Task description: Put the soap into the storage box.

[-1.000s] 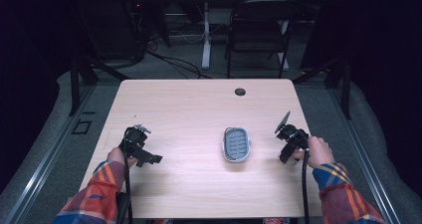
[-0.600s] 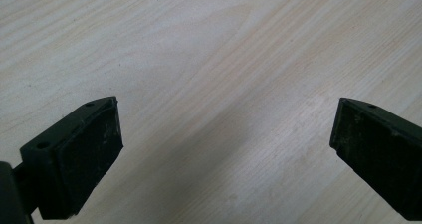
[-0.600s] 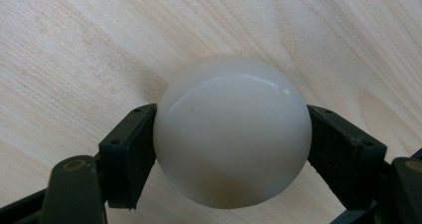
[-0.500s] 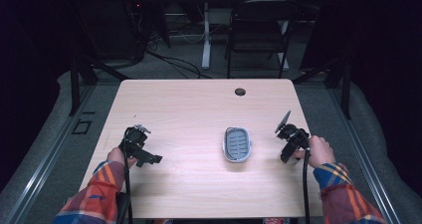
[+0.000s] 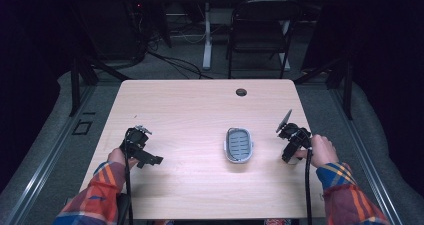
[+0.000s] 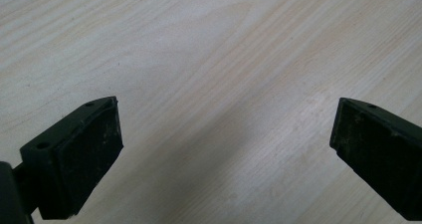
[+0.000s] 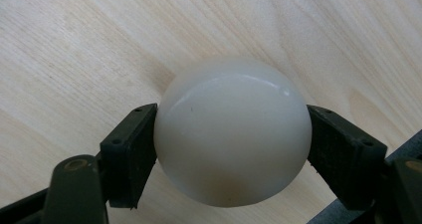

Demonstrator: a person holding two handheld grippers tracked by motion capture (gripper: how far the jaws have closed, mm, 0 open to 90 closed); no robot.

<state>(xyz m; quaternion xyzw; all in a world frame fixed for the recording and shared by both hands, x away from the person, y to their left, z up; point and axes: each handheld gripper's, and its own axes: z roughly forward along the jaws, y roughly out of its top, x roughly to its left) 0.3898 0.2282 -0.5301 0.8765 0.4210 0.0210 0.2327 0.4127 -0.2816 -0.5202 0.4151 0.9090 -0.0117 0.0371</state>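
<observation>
My right gripper (image 7: pixel 231 134) is shut on a smooth white rounded object (image 7: pixel 233 129), about the shape of a bar of soap, held just above the wood. In the high view the right gripper (image 5: pixel 292 147) is near the table's right edge, a hand's width right of an oval grey slatted dish (image 5: pixel 238 160) that lies with nothing in it. My left gripper (image 6: pixel 224 119) is wide open over bare wood, with nothing between its pads (image 6: pixel 89 154). From above, the left gripper (image 5: pixel 136 140) is at the front left of the table, far from the dish.
The light wooden table (image 5: pixel 200 110) has a round cable hole (image 5: pixel 241 92) at its back edge. A black chair (image 5: pixel 257 32) and a desk leg (image 5: pixel 206 35) stand on the floor behind the table. Plaid sleeves (image 5: pixel 100 195) come in from the bottom.
</observation>
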